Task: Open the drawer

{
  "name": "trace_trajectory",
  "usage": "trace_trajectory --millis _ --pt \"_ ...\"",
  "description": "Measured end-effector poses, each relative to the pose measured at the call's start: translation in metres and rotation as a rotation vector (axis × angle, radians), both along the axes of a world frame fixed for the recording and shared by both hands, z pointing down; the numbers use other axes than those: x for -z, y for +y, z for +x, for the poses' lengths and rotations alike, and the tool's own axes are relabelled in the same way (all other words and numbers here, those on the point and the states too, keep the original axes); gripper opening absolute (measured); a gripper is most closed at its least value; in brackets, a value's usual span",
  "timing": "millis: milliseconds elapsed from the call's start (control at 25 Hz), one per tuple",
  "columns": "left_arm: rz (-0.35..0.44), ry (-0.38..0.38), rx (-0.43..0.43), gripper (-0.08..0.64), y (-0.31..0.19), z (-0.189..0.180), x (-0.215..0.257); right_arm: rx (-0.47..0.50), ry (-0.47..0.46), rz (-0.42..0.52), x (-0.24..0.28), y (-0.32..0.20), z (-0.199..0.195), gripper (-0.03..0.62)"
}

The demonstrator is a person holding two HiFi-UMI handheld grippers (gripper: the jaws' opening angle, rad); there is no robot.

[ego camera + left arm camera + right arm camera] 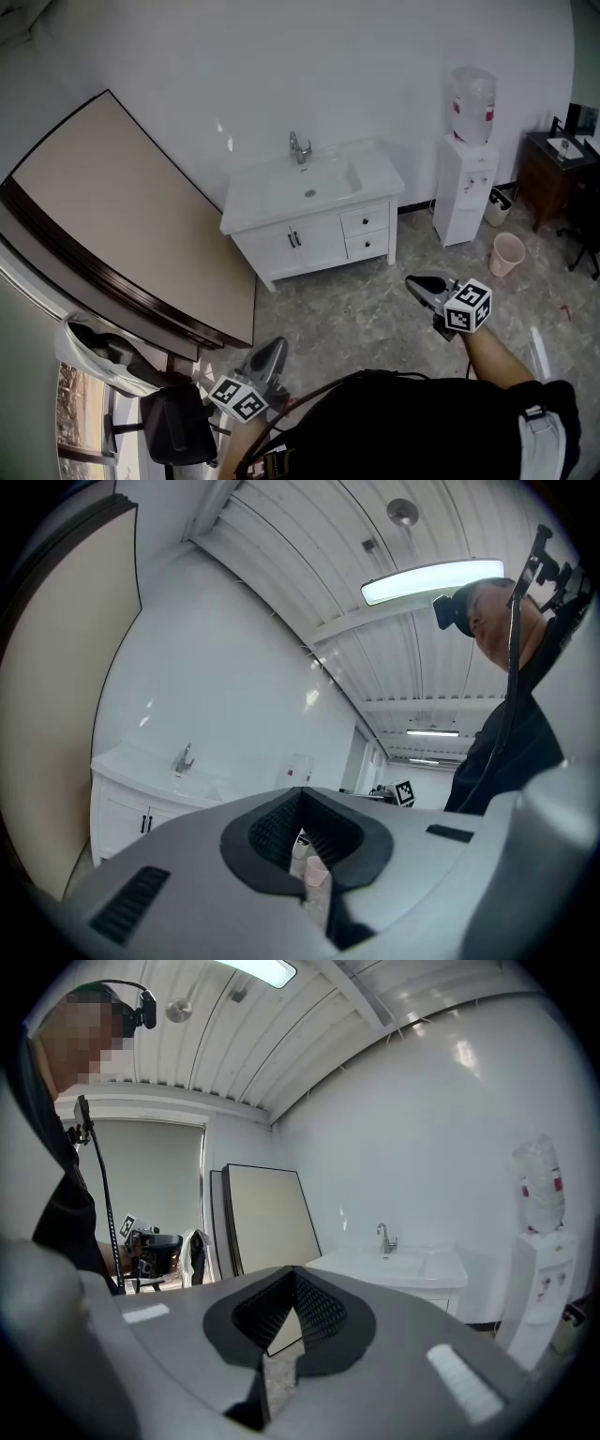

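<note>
**A:** How far along are we with the drawer?

**B:** Not started, by our reckoning. The cabinet (pixel 281 246) stands against the far wall under the sink (pixel 309 187). Its two drawers sit stacked at its right end, beside the pair of doors. The upper drawer (pixel 353 224) and the lower drawer (pixel 356 247) both look flush with the front. We are well apart from them, with open floor (pixel 375 309) between.

**A:** And our grippers?

**B:** The left gripper (pixel 272 347) and the right gripper (pixel 419 284) are held out over the floor. Each has its fingers pressed together on nothing.

**A:** So which step is this?

**B:** We judge it the approach. Next we need to reach the cabinet's right end, spread one gripper's fingers, pinch a drawer's small dark handle (pixel 367 221) and pull straight out. The water cooler (pixel 464 187) stands near that end, so we should come in square to the front.
</note>
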State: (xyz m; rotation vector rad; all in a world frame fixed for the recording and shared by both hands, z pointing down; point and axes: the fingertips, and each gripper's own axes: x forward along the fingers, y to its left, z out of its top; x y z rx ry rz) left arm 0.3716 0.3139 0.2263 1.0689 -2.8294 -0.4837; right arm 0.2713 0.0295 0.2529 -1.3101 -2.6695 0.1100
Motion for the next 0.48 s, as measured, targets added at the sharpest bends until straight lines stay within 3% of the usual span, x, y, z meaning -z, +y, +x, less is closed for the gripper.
trace_trajectory --millis 240,480 --pt "0.020 0.004 -0.008 0.000 0.007 -0.029 -0.011 -0.008 0.013 0.006 -0.008 0.003 -0.025 0.000" --pt "0.032 0.005 -0.034 0.000 0.039 -0.069 -0.012 -0.036 0.011 0.034 -0.008 0.037 -0.054 0.000"
